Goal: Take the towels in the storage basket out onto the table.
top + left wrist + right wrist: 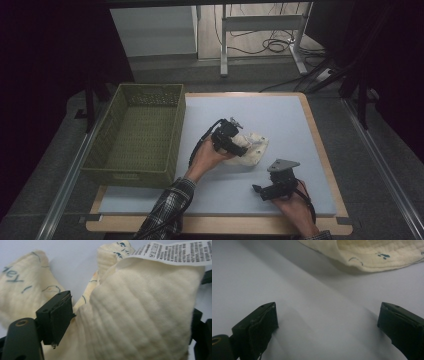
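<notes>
One soft cream cloth with little blue drawings [250,148] lies crumpled on the flat pale grey mat [280,120], near its middle and a little way to the right of the green woven basket [137,135]. The basket looks empty inside. So the job looks only begun: the cloth is not folded flat and is not in the basket.

The left gripper [239,146] sits on the cloth. Its jaws stand apart with a thick bunch of cloth between them, and the left pad does not seem to press it, so it looks let go. The right gripper [259,190] rests low on the mat, well apart from the cloth, jaws spread with nothing between.

The cloth is a lump, longer from left to right across the mat. Its white printed tag [172,252] sticks out on top.
</notes>
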`<state>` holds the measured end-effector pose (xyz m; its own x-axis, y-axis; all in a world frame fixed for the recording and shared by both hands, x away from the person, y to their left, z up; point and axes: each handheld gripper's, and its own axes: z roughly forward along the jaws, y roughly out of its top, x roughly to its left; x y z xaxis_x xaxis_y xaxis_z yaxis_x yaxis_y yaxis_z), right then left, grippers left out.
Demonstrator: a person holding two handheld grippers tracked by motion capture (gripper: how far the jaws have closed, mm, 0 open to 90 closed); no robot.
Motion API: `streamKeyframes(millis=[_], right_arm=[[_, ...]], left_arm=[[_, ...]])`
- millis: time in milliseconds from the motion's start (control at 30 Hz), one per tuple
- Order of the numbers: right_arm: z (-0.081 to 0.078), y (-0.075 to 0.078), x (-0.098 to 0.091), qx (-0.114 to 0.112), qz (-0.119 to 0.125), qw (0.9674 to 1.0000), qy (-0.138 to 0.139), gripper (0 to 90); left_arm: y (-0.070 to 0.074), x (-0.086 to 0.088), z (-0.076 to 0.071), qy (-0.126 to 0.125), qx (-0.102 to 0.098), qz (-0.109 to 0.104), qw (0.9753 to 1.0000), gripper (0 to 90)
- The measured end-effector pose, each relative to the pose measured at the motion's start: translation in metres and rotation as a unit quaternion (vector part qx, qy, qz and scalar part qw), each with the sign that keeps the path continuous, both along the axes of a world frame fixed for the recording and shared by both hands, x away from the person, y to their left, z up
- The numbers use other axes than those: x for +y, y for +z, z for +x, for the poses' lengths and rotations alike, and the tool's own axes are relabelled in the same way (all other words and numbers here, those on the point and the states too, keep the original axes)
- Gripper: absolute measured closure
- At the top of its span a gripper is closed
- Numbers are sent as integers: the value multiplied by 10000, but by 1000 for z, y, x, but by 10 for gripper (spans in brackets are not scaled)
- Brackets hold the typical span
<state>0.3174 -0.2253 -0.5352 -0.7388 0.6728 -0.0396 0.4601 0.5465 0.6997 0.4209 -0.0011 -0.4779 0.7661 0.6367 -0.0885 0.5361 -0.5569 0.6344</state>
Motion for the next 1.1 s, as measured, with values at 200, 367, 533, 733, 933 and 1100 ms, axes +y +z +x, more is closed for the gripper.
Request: streamKeyframes(millis=[200,367,533,733,933,1100], right_arm=[[0,0,0,0,2,10000,3,31],[0,0,0,2,6,10000,-6,32],[0,2,-3,-13,22,10000,38,95],[2,13,-18,-26,11,10000,31,280],[18,35,-33,-161,277,9992,-225,408],[41,42,-21,-175,205,9996,-116,419]], left_arm=[[5,16,-14,51,-108,97,9999,309],[1,32,-28,171,-223,-53,9996,485],[-10,44,-44,336,-284,-91,9990,584],[-23,60,-59,555,-281,-147,9980,511],[-32,67,-69,687,-221,-135,9973,442],[-38,69,-77,762,-243,-160,9967,367]])
